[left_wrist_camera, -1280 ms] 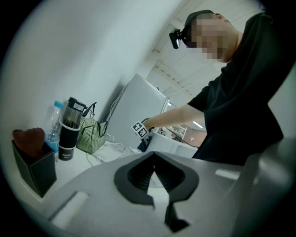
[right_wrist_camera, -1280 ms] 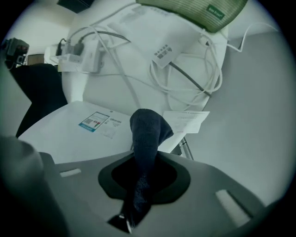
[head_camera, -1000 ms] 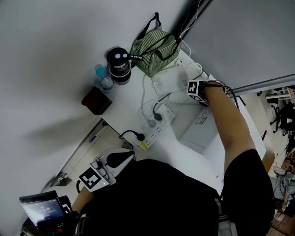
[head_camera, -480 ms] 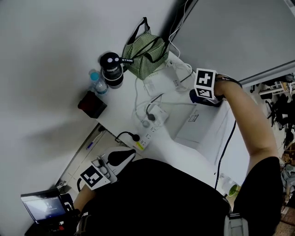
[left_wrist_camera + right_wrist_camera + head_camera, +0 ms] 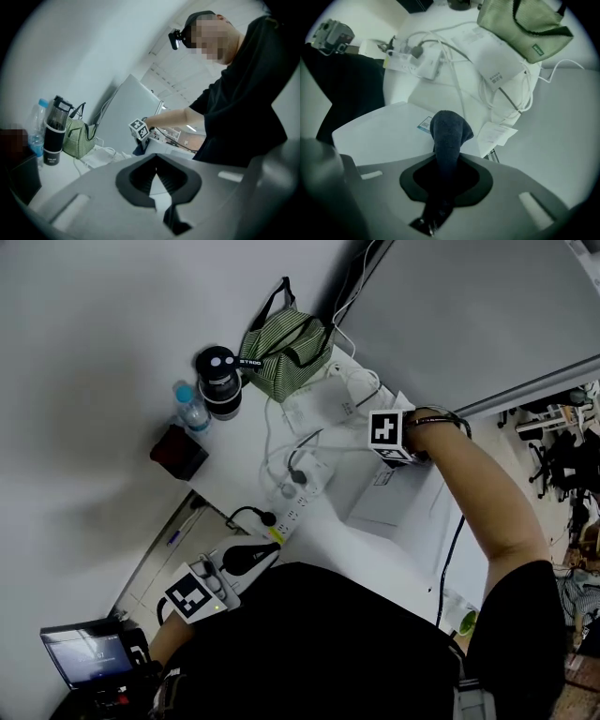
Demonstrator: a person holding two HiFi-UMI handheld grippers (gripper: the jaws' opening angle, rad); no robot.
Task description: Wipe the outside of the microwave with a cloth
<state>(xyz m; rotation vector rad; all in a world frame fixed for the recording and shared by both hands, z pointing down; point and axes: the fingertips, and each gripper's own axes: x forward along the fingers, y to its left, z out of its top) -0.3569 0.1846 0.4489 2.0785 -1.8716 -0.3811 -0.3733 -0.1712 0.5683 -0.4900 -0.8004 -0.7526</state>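
The wipe looks to be under way but not far along. The microwave (image 5: 377, 133), a white box on the desk (image 5: 251, 457) just in front of the person, has the cloth (image 5: 450, 131) at the far edge of its top, by a small label. Nothing shows which faces have been cleaned, so I judge the rest of the top, the sides and the front as left to do. The right tool (image 5: 446, 157) is pinched tight on the dark cloth, whose bunched end sticks out past the jaws toward the microwave top. Whether it presses on the surface or sits just above it I cannot tell. The left tool (image 5: 156, 161) is held low and well apart from the microwave. Its jaws meet at the tips with nothing between them, and it takes no part.
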